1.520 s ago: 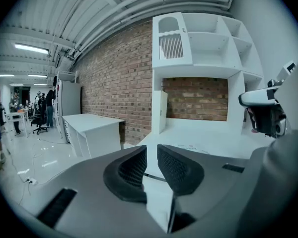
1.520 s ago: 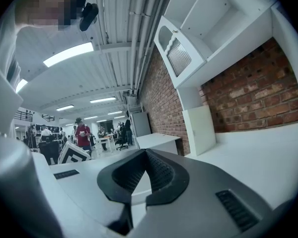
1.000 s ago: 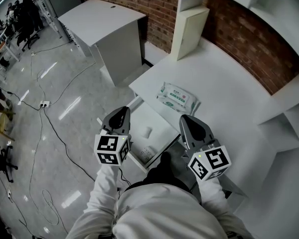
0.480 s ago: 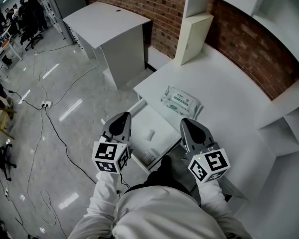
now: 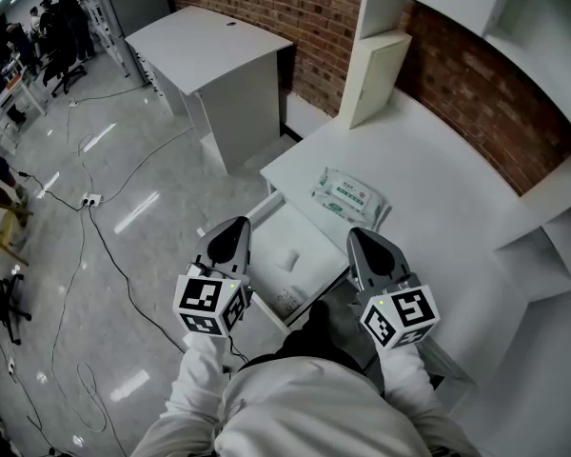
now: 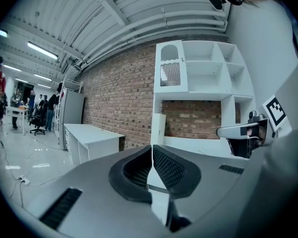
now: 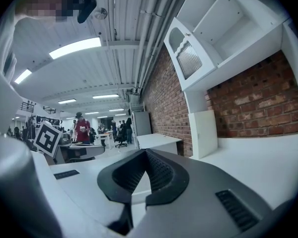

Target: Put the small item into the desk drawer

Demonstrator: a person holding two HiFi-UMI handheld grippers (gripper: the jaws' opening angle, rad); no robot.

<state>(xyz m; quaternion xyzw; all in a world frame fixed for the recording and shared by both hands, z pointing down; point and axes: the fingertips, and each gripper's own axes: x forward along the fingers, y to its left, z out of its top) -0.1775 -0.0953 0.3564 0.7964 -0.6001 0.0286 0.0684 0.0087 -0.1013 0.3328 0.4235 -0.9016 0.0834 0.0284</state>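
The white desk drawer [image 5: 316,228] stands pulled out from under the desk. A small white item [image 5: 290,258] lies on its floor, and a printed pack [image 5: 284,300] rests near its front edge. My left gripper [image 5: 234,227] hovers at the drawer's left side, shut and empty; in the left gripper view its pads [image 6: 164,165] meet with nothing between them. My right gripper [image 5: 362,238] is held over the drawer's right side near the desk edge, its pads [image 7: 156,170] closed together and empty.
A pack of wet wipes [image 5: 350,190] lies on the white desk [image 5: 438,217] behind the drawer. A cream panel [image 5: 373,65] leans on the brick wall. A second white desk [image 5: 219,55] stands to the left. Cables [image 5: 105,246] trail over the floor.
My left gripper has drawn a little back and up from the drawer's left edge. The head view has shifted slightly. The right gripper keeps its place.
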